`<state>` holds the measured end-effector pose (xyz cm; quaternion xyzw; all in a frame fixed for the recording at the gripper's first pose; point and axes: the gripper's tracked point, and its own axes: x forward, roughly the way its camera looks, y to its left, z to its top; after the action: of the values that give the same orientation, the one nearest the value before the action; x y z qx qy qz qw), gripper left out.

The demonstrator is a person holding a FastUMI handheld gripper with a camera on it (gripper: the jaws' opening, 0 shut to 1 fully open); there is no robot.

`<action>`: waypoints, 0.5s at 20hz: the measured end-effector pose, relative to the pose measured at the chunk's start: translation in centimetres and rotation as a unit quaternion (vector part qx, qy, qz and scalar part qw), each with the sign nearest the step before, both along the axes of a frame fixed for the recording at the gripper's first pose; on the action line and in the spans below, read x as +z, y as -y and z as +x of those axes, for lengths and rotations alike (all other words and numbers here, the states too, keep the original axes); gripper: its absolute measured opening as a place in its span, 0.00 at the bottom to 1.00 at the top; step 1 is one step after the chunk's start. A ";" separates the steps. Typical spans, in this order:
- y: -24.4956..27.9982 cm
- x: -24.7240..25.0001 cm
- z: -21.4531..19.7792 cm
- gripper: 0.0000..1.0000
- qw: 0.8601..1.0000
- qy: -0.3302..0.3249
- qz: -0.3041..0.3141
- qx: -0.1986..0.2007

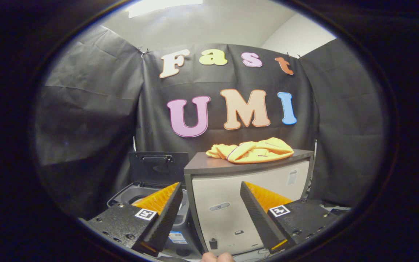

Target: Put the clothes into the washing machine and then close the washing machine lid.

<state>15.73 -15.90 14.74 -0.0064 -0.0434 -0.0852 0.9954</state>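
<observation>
The washing machine [147,193] is sitting low at eight o'clock, its lid [158,168] standing raised. The gripper [209,189] is hovering with jaws spread wide, pinching nothing. Beyond them at one o'clock, yellow clothes [251,150] are lying bunched atop a cabinet [247,203].

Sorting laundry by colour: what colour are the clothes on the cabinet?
Yellow-orange clothes, seen clearly in the gripper view, beyond the open fingers.
</observation>
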 end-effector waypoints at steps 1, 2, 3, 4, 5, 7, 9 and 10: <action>0.5 0.6 0.8 0.97 1.000 0.000 0.004 -0.002; 1.3 1.1 1.5 0.97 1.000 -0.005 0.004 -0.007; 2.0 1.7 2.3 0.97 1.000 -0.007 0.000 -0.012; 2.6 2.4 3.0 0.97 1.000 -0.010 -0.004 -0.016; 3.1 3.0 3.8 0.97 1.000 -0.011 -0.010 -0.021; 4.1 4.4 5.3 0.97 0.999 -0.009 -0.023 -0.030; 5.2 5.2 6.8 0.97 0.998 -0.015 -0.032 -0.043; 5.6 5.6 7.6 0.97 0.998 -0.018 -0.037 -0.045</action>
<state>23.30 -21.50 20.36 -0.0466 -0.0284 -0.1278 0.9903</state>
